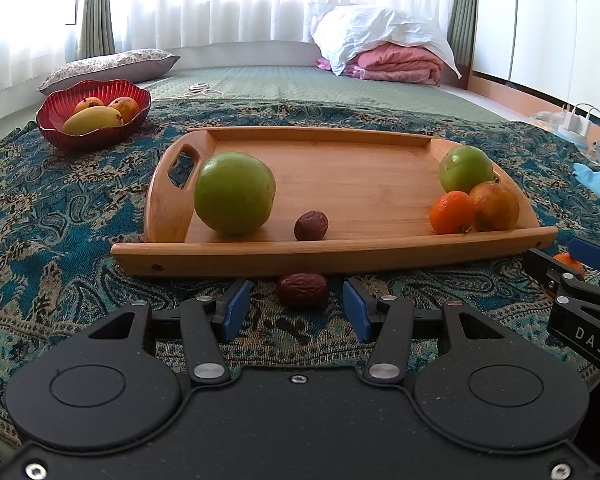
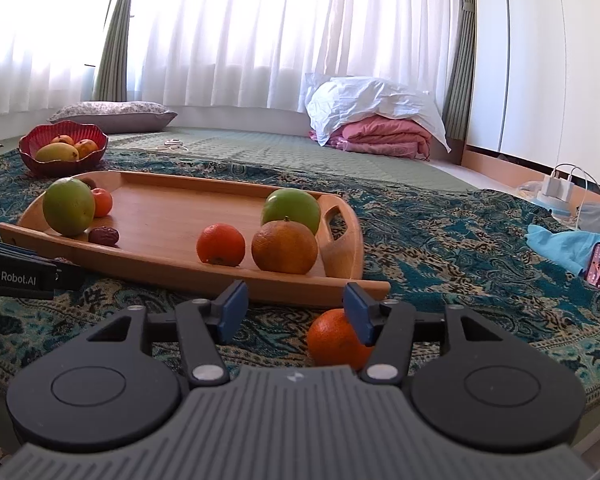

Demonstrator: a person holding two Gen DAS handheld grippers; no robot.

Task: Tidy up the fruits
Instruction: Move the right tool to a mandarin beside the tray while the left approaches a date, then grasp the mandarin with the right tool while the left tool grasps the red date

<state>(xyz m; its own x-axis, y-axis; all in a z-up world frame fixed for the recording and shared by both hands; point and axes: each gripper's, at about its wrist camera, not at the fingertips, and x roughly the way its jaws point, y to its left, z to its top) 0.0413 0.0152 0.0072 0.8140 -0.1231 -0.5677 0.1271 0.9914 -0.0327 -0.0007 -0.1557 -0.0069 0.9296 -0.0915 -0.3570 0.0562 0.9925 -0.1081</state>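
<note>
Both grippers, left gripper (image 1: 296,306) and right gripper (image 2: 294,308), were spread wide before the tray (image 1: 324,252), bracketing a date (image 1: 303,289) and a tangerine (image 2: 334,338) for pickup.

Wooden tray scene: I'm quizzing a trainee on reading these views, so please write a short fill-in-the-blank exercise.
1. The dried date between the left claw fingers lies on the ____, outside the wooden tray.
2. The yellow mango lies in a ____ bowl.
3. On the tray, ____ large green fruits sit.
4. The right claw is ____, beside a loose orange.

Missing words: cloth; red; two; open
</note>
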